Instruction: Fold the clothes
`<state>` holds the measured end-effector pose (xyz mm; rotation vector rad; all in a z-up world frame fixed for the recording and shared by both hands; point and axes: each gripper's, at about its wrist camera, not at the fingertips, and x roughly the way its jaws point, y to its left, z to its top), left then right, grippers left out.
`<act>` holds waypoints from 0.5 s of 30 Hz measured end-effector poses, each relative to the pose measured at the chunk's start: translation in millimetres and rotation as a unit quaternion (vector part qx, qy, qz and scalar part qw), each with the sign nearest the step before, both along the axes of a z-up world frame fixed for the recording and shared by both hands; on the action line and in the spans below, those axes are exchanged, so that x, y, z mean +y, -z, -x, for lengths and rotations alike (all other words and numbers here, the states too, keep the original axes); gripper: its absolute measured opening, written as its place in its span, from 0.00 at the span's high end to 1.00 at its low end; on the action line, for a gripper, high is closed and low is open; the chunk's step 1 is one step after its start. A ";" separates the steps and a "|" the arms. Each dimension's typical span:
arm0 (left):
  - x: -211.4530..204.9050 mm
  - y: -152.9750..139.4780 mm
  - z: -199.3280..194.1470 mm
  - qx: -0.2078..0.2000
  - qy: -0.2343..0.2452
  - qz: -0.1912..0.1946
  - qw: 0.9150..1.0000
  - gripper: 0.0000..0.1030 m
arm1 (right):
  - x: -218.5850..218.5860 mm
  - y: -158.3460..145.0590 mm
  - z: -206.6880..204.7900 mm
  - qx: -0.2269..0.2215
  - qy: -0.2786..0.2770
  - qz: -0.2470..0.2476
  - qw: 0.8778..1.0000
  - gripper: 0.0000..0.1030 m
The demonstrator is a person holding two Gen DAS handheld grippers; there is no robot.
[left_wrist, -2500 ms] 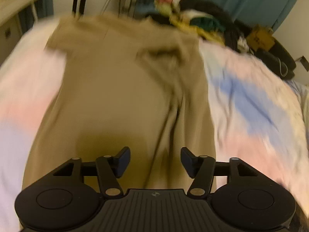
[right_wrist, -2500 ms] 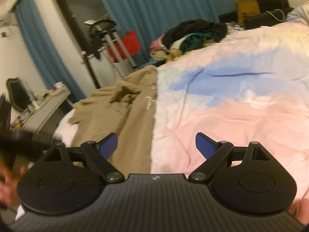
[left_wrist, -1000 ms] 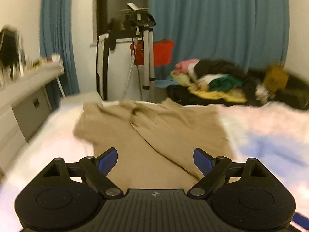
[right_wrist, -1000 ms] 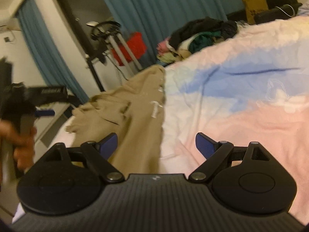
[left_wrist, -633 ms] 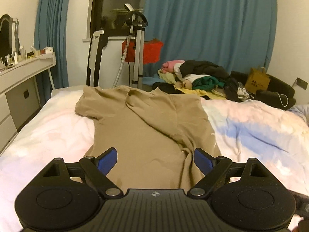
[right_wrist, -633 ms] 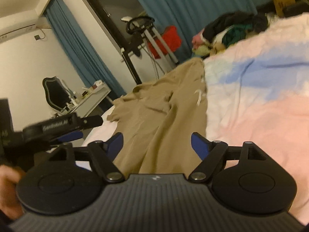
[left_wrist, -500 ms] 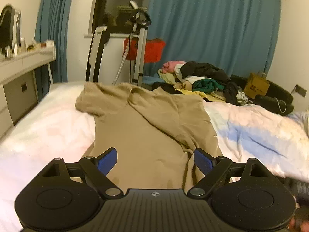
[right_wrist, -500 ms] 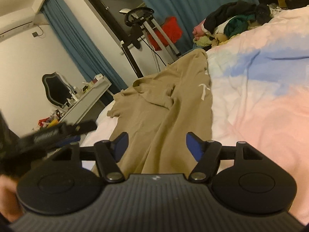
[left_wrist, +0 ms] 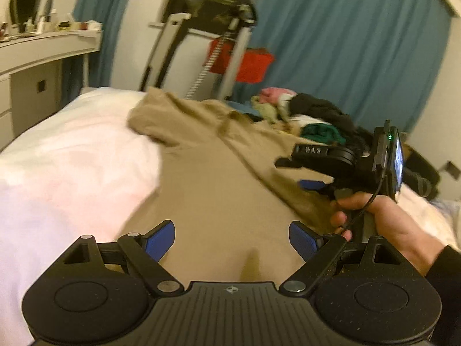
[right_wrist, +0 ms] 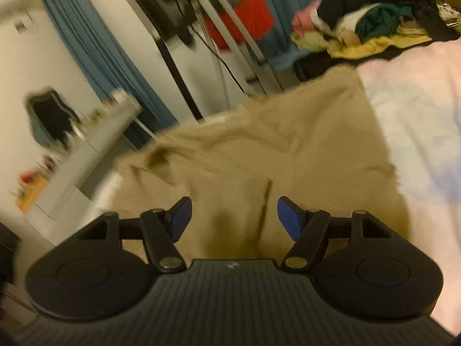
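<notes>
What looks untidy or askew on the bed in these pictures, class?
The tan shirt lies crooked on the bed: its far sleeve is bunched, and a loose flap is folded diagonally across its body. Beyond the bed, a pile of clothes lies heaped, unfolded.

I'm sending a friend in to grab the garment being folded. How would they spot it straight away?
Start at the bed with its pale pink and white cover. Spread flat across it lies a tan garment, running from the near edge toward the far end. Unlike the mixed-colour clothes heap beyond the bed, it is one plain colour and lies alone.
</notes>
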<state>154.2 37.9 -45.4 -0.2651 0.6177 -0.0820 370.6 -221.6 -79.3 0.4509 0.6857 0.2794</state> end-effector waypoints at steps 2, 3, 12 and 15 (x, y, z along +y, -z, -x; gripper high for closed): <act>8.9 6.5 -6.2 0.016 -0.012 0.014 1.000 0.15 | 10.4 8.9 -10.9 0.020 -0.005 0.026 0.999 0.45; 13.1 8.5 -8.1 0.023 -0.016 0.025 0.999 0.15 | 15.3 11.9 -13.8 0.024 -0.008 0.037 0.999 0.53; 29.3 10.3 -2.5 0.029 -0.046 0.077 0.996 0.15 | 95.6 -15.7 14.8 -0.081 -0.135 0.116 0.981 0.91; 27.9 7.5 1.6 0.024 -0.049 0.080 0.995 0.15 | 126.7 -13.5 13.2 -0.084 -0.169 0.178 0.966 0.90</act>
